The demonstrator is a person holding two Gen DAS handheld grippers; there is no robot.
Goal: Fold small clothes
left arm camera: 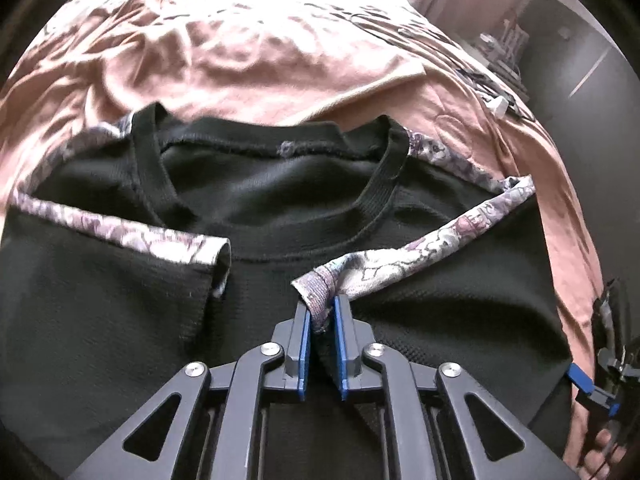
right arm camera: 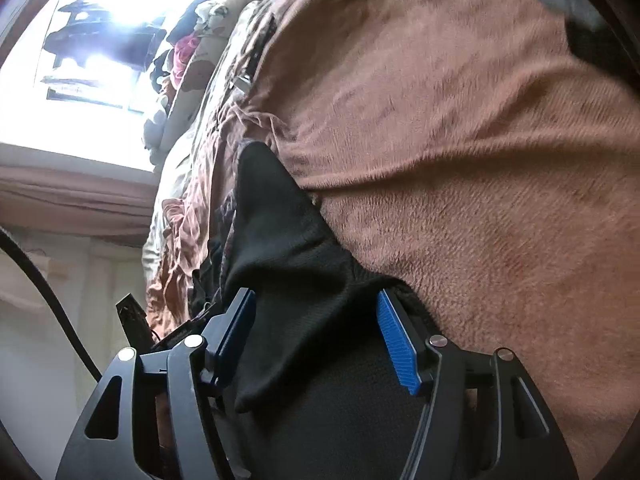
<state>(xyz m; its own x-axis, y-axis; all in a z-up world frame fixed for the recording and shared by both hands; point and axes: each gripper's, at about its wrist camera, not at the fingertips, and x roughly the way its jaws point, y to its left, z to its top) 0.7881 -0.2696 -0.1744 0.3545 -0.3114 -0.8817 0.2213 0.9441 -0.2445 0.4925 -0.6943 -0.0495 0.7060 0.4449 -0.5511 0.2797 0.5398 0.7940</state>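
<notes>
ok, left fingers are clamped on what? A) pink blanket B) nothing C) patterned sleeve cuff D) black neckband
C: the left gripper has its blue pads pinched on the patterned sleeve cuff of the black shirt, clear of the neckband and blanket.

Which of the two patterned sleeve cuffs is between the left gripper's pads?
The right-hand patterned cuff is pinched by the left gripper; the other cuff lies free.

I count one black shirt point(left arm camera: 280, 208) at centre frame with two floral-trimmed sleeves point(left arm camera: 420, 264), one pink blanket point(left arm camera: 260, 52) across the top, and two grippers: mine at bottom centre point(left arm camera: 322, 316), another at the right edge point(left arm camera: 600, 380).
</notes>
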